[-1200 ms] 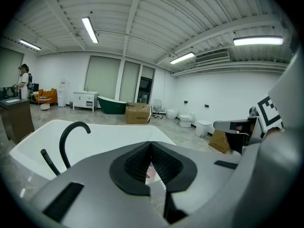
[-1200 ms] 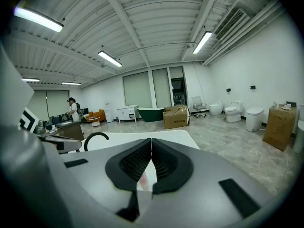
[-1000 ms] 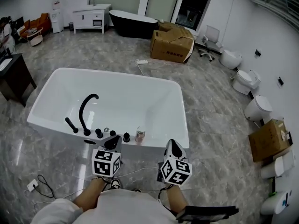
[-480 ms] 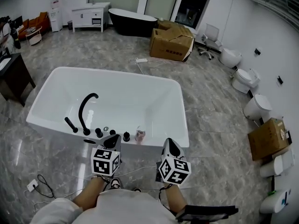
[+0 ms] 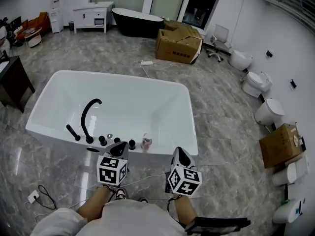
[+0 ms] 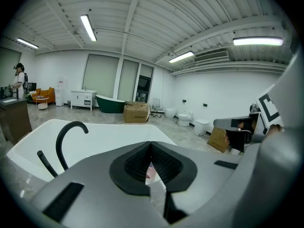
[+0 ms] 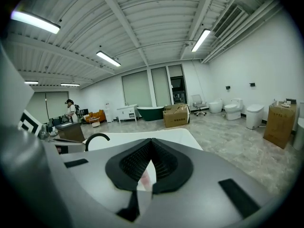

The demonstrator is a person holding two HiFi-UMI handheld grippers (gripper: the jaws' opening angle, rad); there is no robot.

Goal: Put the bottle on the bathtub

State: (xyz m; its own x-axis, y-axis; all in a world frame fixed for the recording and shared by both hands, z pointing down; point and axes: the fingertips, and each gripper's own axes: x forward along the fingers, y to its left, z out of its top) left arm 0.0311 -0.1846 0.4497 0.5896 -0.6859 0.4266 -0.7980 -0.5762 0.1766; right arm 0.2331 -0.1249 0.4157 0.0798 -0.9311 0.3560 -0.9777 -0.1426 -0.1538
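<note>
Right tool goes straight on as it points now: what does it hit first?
Likely the bottle on the near rim of the bathtub: it shows dead ahead below the shut jaws of the right tool. Depth is unclear; the rim may come first.

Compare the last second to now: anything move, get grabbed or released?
Nothing visibly changed. The bottle stands on the bathtub rim beside the black knobs, untouched. The left tool and right tool hang shut and empty near that rim, as before. Only the head view's framing drifts slightly.
</note>
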